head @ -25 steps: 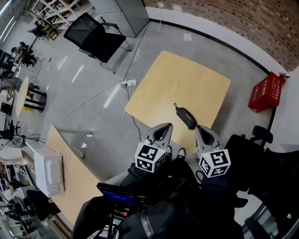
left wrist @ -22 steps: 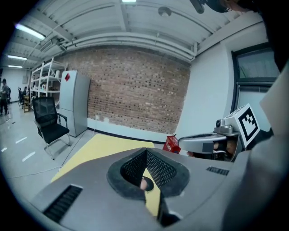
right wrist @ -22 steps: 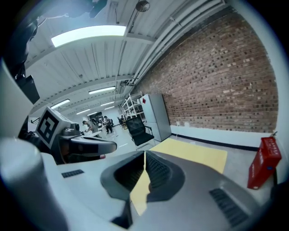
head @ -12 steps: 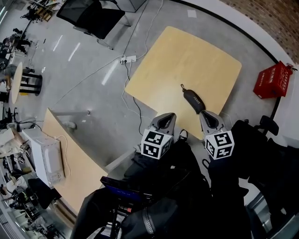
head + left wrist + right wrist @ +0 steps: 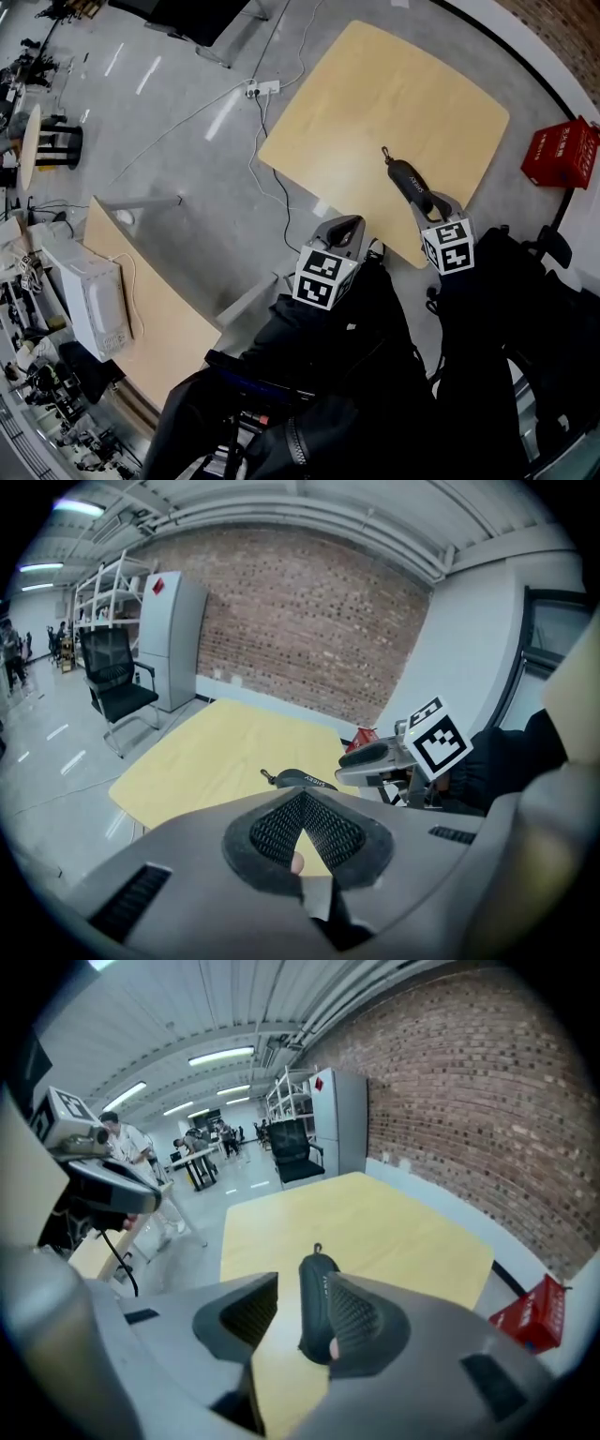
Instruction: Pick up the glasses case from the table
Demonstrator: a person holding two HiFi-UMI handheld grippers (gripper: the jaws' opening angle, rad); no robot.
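Grey left gripper (image 5: 347, 225): my jaws are closed together, nothing in them; just off the table's near edge.
Wooden table (image 5: 375, 94): pale top, rounded corners.
Glasses case (image 5: 412, 183): black, flat on the table by its near edge.
Right gripper (image 5: 434, 208): my jaws have just been opening, now partly apart; the case's near end is in the gap, not squeezed.

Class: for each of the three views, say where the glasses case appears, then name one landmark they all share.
Head view: glasses case right of centre, near the front edge of the yellow table, just ahead of the right gripper.
Left gripper view: centre, just beyond the left gripper.
Right gripper view: lower centre, between the right gripper's jaws, which have just been opening.
Shared landmark: the yellow table.
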